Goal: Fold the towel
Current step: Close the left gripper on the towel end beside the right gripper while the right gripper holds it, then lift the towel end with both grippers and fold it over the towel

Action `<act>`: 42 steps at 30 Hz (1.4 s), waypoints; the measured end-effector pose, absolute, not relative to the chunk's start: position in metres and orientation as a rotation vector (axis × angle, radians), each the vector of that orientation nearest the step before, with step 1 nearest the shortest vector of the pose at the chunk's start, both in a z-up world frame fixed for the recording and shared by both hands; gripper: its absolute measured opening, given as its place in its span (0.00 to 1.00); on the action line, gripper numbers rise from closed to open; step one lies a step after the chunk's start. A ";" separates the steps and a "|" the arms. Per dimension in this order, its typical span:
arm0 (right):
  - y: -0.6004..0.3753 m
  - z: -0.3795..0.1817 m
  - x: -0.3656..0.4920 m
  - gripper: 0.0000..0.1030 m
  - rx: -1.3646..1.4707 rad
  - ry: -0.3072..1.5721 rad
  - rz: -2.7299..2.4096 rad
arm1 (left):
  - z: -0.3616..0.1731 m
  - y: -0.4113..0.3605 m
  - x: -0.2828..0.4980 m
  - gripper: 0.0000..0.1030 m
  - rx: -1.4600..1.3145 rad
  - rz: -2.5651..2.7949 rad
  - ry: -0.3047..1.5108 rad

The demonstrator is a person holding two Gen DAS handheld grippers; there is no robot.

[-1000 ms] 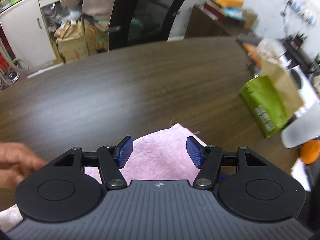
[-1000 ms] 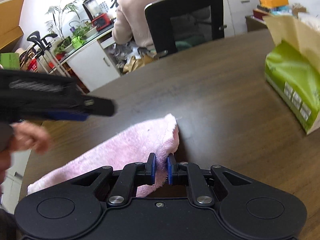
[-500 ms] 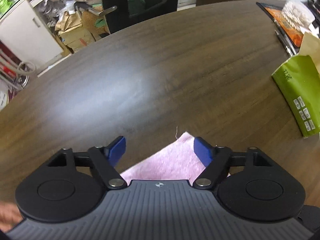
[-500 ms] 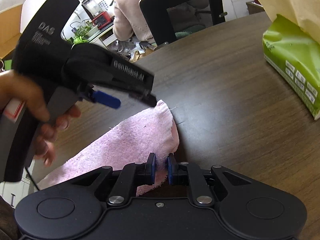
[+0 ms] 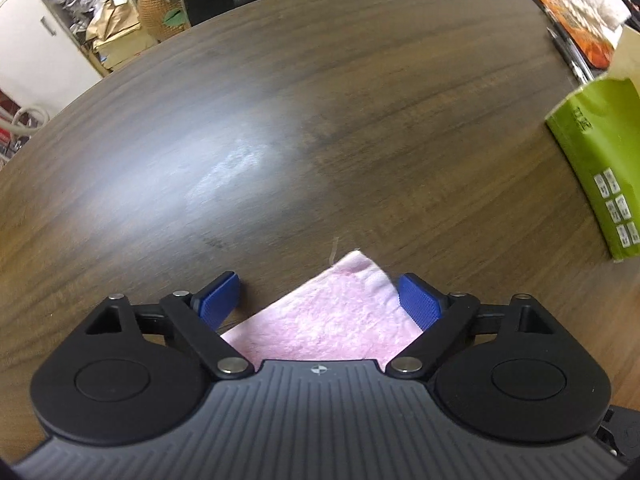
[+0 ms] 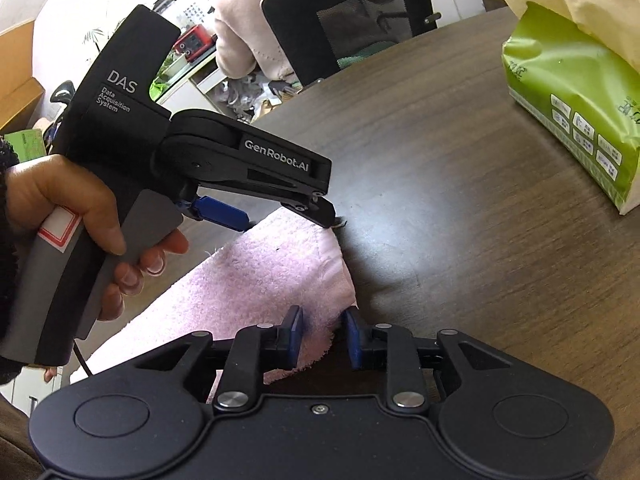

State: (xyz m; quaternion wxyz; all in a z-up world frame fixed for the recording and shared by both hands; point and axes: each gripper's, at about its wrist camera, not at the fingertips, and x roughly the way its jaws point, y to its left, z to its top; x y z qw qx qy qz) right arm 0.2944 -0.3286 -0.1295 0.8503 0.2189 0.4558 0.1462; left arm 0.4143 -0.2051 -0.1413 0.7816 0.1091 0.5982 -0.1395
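A pink towel (image 6: 264,276) lies on the dark wooden table (image 5: 320,128). In the left wrist view its far corner (image 5: 340,304) lies between the wide-open blue pads of my left gripper (image 5: 320,292), which hovers just over it. From the right wrist view the left gripper (image 6: 286,214) shows side-on over the towel's far corner, held by a hand. My right gripper (image 6: 324,338) is open at the towel's near right edge, with cloth between its pads but not pinched.
A green tissue pack (image 6: 572,120) with a paper bag stands on the table at the right, also in the left wrist view (image 5: 600,160). A black office chair (image 6: 352,24) and a seated person are beyond the table's far edge. A tray lies at the far right (image 5: 560,20).
The right gripper was shut on the towel's edge and has opened. The left gripper has come down and forward over the towel's far corner, jaws still open.
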 end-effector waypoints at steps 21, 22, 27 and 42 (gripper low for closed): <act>-0.324 -0.133 0.292 0.07 0.466 0.943 0.301 | -0.130 -0.196 0.413 0.13 0.209 -0.343 1.283; -0.325 -0.132 0.291 0.06 0.467 0.939 0.302 | -0.127 -0.195 0.412 0.13 0.205 -0.347 1.278; -0.324 -0.126 0.288 0.06 0.461 0.903 0.309 | -0.112 -0.187 0.410 0.13 0.185 -0.366 1.247; -0.271 -0.059 0.252 0.06 0.273 0.742 0.435 | -0.047 -0.103 0.376 0.13 0.077 -0.387 1.121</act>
